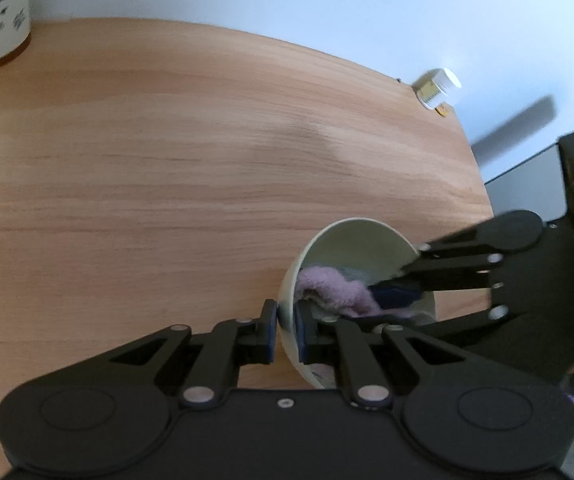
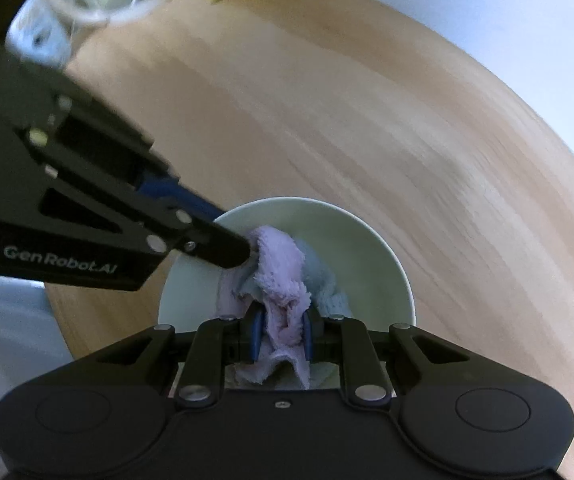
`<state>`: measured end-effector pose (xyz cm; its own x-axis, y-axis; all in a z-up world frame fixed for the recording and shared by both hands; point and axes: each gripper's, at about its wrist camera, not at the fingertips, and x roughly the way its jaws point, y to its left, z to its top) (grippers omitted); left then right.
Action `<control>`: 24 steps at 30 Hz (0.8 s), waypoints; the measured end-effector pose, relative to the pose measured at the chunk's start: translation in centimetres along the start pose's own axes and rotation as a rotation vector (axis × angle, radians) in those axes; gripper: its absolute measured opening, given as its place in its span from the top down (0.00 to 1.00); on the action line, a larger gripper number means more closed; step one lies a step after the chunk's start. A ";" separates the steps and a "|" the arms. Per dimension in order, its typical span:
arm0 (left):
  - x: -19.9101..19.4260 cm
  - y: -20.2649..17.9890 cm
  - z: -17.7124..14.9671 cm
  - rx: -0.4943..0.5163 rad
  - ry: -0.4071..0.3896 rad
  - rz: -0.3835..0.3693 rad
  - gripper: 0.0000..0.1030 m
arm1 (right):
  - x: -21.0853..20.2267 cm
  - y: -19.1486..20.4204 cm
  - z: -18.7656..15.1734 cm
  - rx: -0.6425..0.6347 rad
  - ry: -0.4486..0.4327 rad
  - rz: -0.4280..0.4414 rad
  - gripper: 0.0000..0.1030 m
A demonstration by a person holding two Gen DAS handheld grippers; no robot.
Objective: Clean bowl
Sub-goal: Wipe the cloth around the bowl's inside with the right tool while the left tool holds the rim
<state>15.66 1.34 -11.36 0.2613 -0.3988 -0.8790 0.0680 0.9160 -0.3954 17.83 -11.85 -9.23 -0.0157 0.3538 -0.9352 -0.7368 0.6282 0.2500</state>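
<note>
Cloth, a fluffy lilac and pale-blue rag (image 2: 283,276), sits inside the pale green round bowl (image 2: 367,248), which rests near the edge of the light wooden desk (image 2: 327,120). My right tongs (image 2: 281,336) are clamped tight on the rag's bunched end and point steeply down into the bowl's hollow, so the wiping surface lies straight ahead of them. My left tongs (image 1: 285,332) are pinched shut on the bowl's near wall, one pad outside, one inside, bracing it. I judge the next stroke runs round the bowl's inner wall, away from that braced side.
</note>
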 end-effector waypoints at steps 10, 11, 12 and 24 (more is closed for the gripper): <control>0.0 0.5 0.3 -0.045 0.004 -0.007 0.91 | -3.4 -4.9 -1.0 0.376 -0.069 0.263 0.82; 0.0 0.5 0.3 -0.048 0.003 -0.003 0.91 | -3.5 -4.9 -1.2 0.383 -0.059 0.274 0.82; 0.1 0.4 0.3 -0.052 0.003 0.001 0.91 | -3.6 -4.8 -1.3 0.390 -0.049 0.286 0.82; 0.6 -0.1 0.6 -0.005 -0.002 0.044 0.91 | -1.8 1.2 -3.5 -0.025 0.075 0.077 0.82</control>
<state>16.37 1.09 -11.69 0.2663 -0.3583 -0.8948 0.0518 0.9323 -0.3579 14.61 -14.18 -8.13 -0.1227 0.3473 -0.9297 -0.7481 0.5832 0.3166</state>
